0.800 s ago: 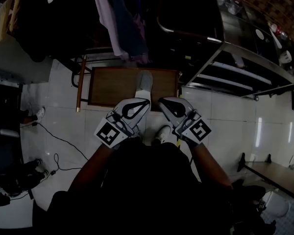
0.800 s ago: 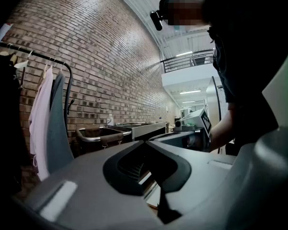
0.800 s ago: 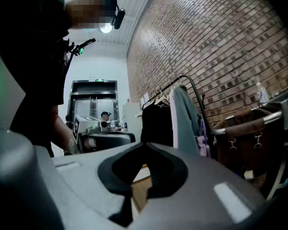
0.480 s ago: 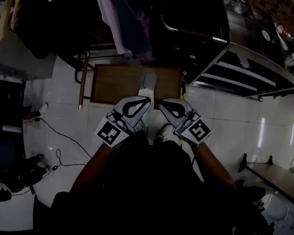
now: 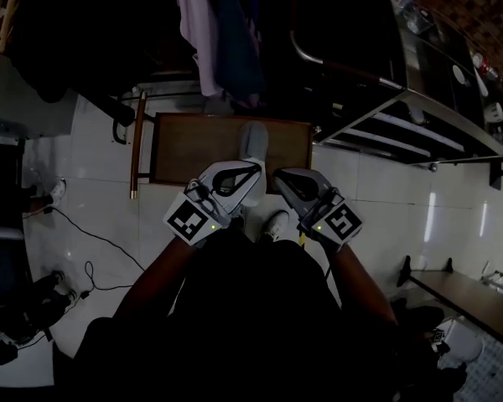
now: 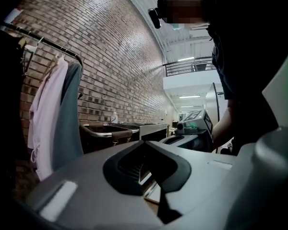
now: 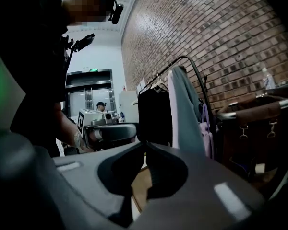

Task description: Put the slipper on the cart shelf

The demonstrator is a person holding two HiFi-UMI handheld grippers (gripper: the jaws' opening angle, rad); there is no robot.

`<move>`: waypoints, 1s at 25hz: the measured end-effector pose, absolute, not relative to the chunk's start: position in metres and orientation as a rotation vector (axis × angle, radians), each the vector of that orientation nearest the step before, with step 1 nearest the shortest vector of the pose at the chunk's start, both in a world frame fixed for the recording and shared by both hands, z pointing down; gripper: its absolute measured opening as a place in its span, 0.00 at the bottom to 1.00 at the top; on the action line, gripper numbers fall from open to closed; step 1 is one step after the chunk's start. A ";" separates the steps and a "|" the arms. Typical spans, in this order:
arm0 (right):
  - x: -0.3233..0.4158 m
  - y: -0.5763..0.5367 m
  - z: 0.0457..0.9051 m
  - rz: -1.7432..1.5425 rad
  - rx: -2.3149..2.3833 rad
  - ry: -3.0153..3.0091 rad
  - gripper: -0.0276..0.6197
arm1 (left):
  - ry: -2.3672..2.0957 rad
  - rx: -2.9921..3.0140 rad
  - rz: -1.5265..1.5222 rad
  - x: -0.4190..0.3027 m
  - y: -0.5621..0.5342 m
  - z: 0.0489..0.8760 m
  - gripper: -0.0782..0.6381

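A grey slipper [image 5: 251,138] lies on a low brown wooden platform [image 5: 184,145] on the floor, just beyond both grippers. My left gripper [image 5: 253,168] is held level in front of the body, its jaws shut with nothing between them; its tips meet in the left gripper view [image 6: 145,142]. My right gripper [image 5: 278,174] sits beside it, also shut and empty, and its tips touch in the right gripper view [image 7: 145,143]. Neither gripper touches the slipper. A metal cart [image 5: 402,124] with open shelves stands to the right.
Clothes hang on a rack [image 5: 210,32] above the platform. A dark bin cart with a chrome handle [image 5: 335,57] stands next to the shelves. A white shoe [image 5: 277,223] shows below the grippers, a cable [image 5: 92,239] trails at left, and a table corner [image 5: 469,296] sits at lower right.
The head view has drifted a little, so the cart and rack sit slightly differently in the picture. Both grippers stay shut side by side before the body; the slipper has not moved.
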State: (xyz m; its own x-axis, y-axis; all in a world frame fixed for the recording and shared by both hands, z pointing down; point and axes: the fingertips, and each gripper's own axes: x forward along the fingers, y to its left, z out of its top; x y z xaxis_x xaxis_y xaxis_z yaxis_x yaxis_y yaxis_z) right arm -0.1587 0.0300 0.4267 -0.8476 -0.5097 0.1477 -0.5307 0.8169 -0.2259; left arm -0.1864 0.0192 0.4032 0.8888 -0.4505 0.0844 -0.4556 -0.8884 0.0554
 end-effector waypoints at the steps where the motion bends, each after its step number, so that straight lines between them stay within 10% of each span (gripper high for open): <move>1: -0.164 0.027 0.431 0.422 0.850 -2.896 0.05 | -0.695 2.981 0.084 -0.190 0.016 0.404 0.11; 18: -0.180 0.012 0.630 1.049 0.870 -2.434 0.07 | -0.581 2.924 0.084 -0.221 -0.015 0.457 0.11; 25: -0.171 0.034 0.734 1.492 0.867 -2.187 0.32 | -0.617 2.923 0.165 -0.210 -0.019 0.481 0.13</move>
